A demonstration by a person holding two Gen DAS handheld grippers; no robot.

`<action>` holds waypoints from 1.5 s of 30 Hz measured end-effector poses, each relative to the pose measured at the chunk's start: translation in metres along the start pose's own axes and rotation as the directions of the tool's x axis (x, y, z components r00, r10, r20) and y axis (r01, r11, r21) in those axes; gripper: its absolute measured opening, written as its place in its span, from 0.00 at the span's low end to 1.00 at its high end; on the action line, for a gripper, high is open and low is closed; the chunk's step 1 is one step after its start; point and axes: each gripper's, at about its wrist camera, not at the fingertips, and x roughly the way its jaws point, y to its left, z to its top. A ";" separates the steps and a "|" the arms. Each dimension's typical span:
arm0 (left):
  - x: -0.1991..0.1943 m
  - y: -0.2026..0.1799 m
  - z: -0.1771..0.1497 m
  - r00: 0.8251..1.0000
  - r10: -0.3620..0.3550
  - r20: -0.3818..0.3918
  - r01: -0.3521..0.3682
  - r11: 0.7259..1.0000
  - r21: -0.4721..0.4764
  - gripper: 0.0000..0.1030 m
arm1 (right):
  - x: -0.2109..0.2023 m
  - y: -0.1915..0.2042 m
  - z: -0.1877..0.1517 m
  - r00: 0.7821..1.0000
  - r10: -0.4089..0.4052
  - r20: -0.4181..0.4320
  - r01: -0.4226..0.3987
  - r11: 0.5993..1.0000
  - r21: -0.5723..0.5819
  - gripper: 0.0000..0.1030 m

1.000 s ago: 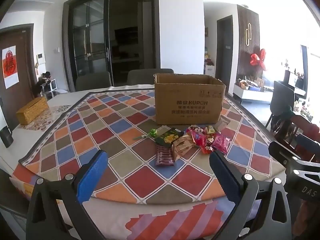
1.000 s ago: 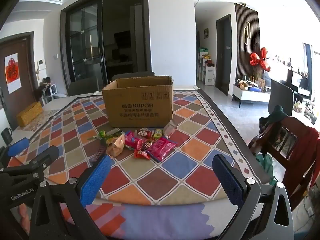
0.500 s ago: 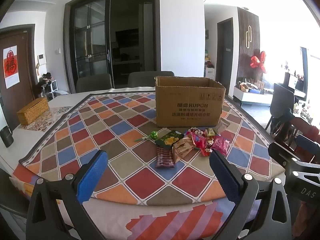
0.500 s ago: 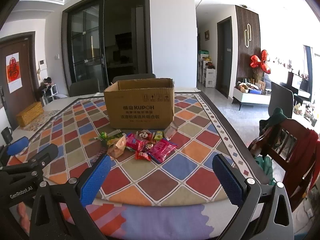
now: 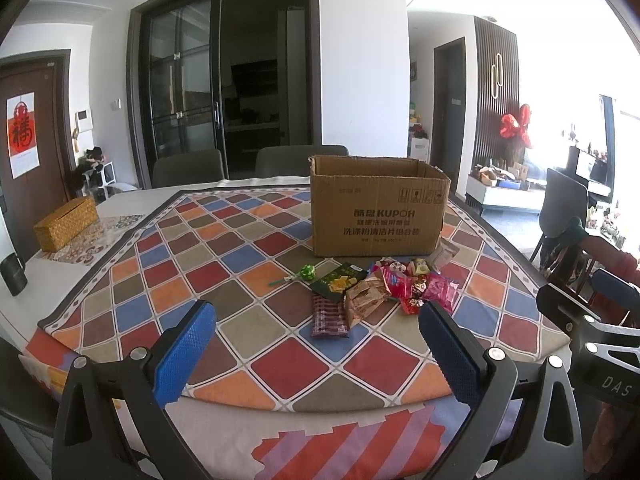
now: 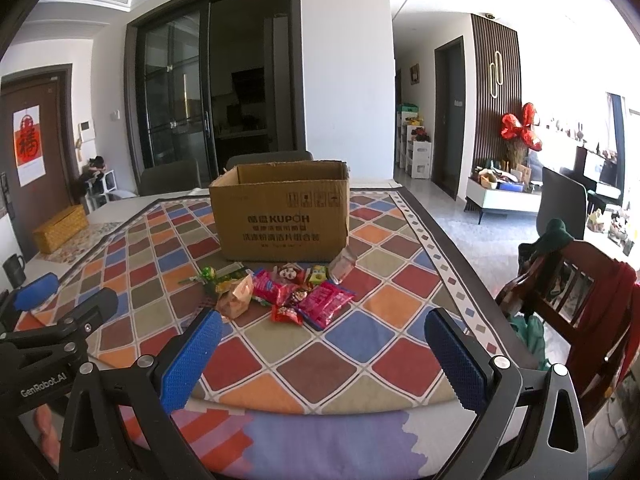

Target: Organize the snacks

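An open cardboard box (image 5: 378, 210) stands on the checked tablecloth (image 5: 224, 264); it also shows in the right wrist view (image 6: 282, 216). A small pile of snack packets (image 5: 380, 292) lies just in front of it, with a green lollipop (image 5: 307, 273) at its left, a dark striped packet (image 5: 329, 316) nearest me, and pink packets (image 6: 324, 304) on the right. My left gripper (image 5: 316, 344) is open and empty, held back near the table's front edge. My right gripper (image 6: 322, 350) is open and empty too, to the right of the left one.
A woven tissue box (image 5: 66, 223) and a dark mug (image 5: 12, 276) sit at the table's far left. Grey chairs (image 5: 300, 160) stand behind the table. A red wooden chair (image 6: 576, 292) with clothes stands to the right of the table.
Both views have tilted slightly upward and the box and snacks sit a little lower in frame. Both grippers stay open; nothing on the table has moved.
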 end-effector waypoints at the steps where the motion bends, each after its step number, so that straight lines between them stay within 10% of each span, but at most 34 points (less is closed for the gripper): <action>1: 0.000 0.000 0.000 1.000 0.000 0.001 0.000 1.000 -0.001 1.00 | 0.000 0.000 0.000 1.000 0.000 0.001 0.000 1.000 0.000 0.99; 45: -0.002 0.000 0.002 1.000 0.003 -0.003 -0.003 1.000 0.001 1.00 | -0.001 0.001 0.004 1.000 0.004 -0.003 -0.004 1.000 -0.003 0.99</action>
